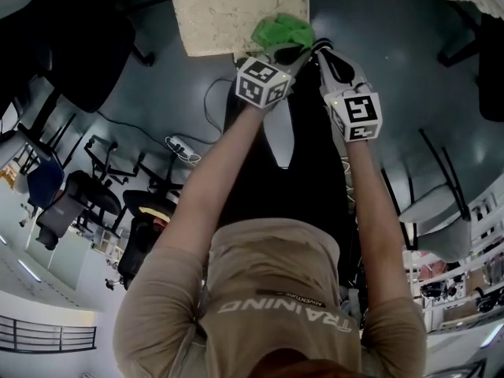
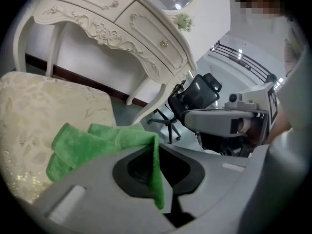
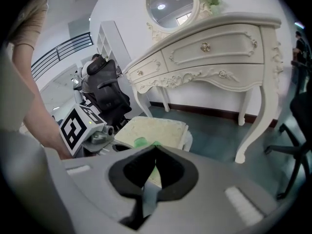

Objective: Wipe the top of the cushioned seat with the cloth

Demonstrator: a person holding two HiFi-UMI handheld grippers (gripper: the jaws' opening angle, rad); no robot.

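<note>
The cushioned seat (image 1: 228,10) has a cream patterned top and stands ahead of me on the dark floor. A green cloth (image 1: 282,31) hangs over its near right corner. My left gripper (image 1: 290,53) is shut on the cloth; in the left gripper view the cloth (image 2: 97,143) runs from between the jaws out over the cushion (image 2: 39,106). My right gripper (image 1: 331,60) hovers just right of the left one, shut with nothing in it. In the right gripper view, the seat (image 3: 158,128) and a bit of green cloth (image 3: 140,141) lie just beyond the right gripper (image 3: 156,148).
A white ornate dressing table (image 3: 209,48) with a round mirror (image 3: 168,4) stands behind the seat. Black office chairs (image 1: 94,199) crowd the left; another chair (image 1: 441,211) is at right. A power strip with cable (image 1: 183,148) lies on the floor.
</note>
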